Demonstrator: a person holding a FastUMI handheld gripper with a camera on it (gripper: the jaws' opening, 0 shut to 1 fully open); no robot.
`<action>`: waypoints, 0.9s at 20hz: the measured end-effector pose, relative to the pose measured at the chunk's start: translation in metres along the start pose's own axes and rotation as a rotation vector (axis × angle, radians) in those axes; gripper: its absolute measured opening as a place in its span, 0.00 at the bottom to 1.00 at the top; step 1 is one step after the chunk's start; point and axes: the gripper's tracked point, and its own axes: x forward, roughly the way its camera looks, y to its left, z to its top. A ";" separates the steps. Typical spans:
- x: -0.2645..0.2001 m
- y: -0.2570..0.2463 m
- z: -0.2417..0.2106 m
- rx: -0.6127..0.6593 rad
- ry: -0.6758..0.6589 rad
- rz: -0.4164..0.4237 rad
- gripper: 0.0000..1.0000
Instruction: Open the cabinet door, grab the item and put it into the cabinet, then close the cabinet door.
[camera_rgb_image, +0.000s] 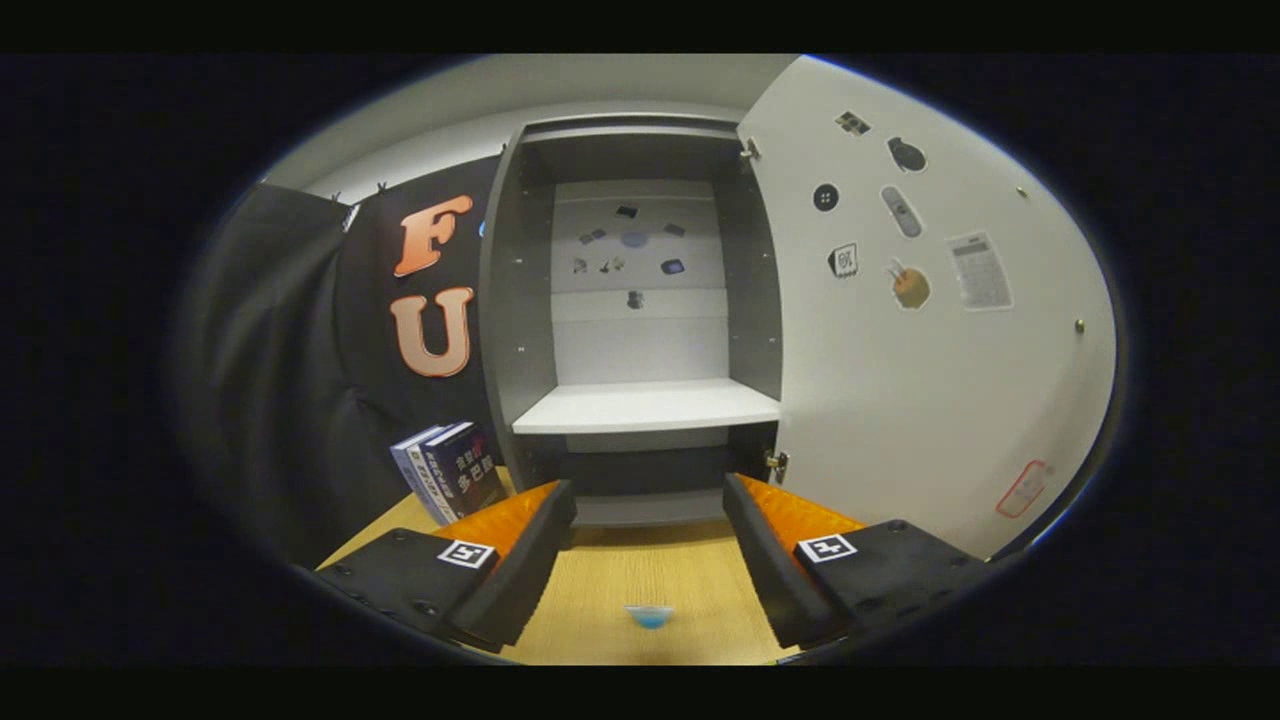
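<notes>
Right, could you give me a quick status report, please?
Gripper open, holding nothing. Cabinet door swung open; shelf bare. Small blue item on table between fingers. Nothing blocking.

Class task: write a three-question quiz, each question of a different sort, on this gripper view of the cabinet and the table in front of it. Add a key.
1. True or false: the cabinet door stands open.
2. Multiple choice: the books stand (A) on the white shelf, (B) on the table beside the cabinet's left wall, (C) between the fingers.
3. Fill in: the small blue item lies on the wooden table ______ the fingers of the hand-held gripper.

Key: 1 true. 2 B. 3 between; the fingers are spread and touch nothing, and the white shelf in the cabinet is bare.
</notes>
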 end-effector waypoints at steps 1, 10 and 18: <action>0.006 0.003 -0.015 -0.001 0.022 -0.002 0.95; 0.039 -0.012 -0.135 -0.033 0.203 -0.072 0.96; 0.061 -0.023 -0.222 0.015 0.371 -0.089 0.96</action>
